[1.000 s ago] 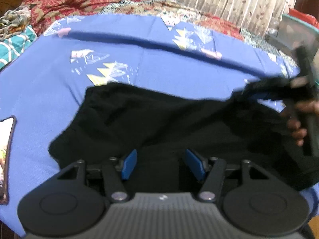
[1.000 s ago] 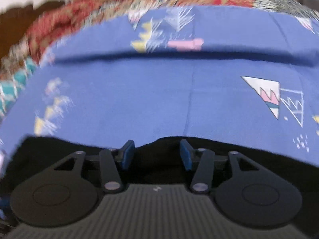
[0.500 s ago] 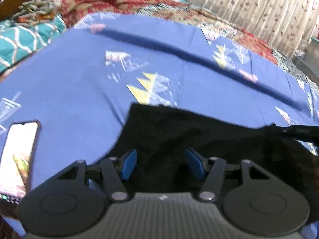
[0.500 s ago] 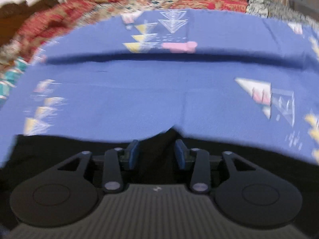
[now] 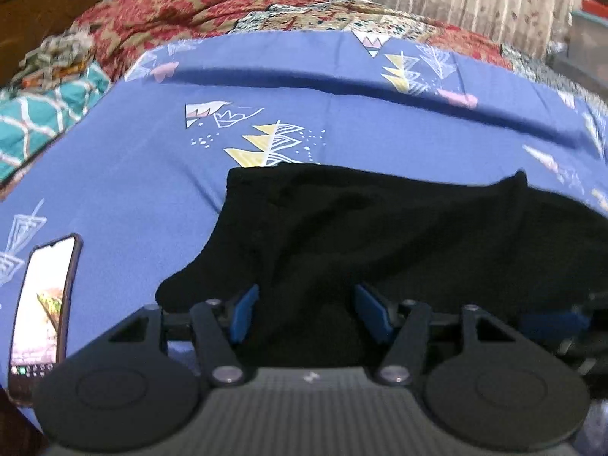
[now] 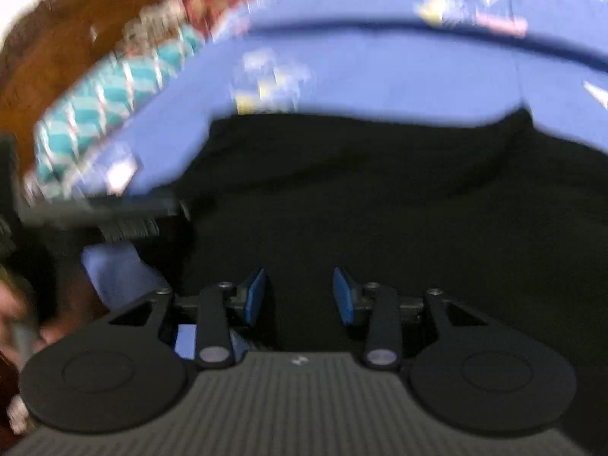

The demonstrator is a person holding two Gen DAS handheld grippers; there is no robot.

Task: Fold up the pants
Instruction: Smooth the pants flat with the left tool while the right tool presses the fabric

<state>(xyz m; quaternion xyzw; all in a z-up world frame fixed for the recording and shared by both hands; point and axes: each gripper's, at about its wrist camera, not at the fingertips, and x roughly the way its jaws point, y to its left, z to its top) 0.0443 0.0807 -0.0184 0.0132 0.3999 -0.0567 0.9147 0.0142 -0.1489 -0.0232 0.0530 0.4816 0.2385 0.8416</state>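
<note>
So the black pants [image 5: 380, 235] are bunched in a lump near the front edge of the bed, on the blue sheet [image 5: 152, 174], with the upper edge roughly straight but a little peak sticking up toward the right side. The left gripper [image 5: 306, 313] is held low over the near part of the cloth, jaws apart, nothing pinched as far as can be seen. Same for the right gripper [image 6: 298, 296]: blue pads spread over black fabric, no grip visible, and that view is badly smeared so contact can't be judged.

What could go wrong: only the top layer gets caught, so the fold drags crooked. A phone [image 5: 41, 304] is lying at the left front edge of the bed, and it could easily be swept off if cloth is pulled that way
</note>
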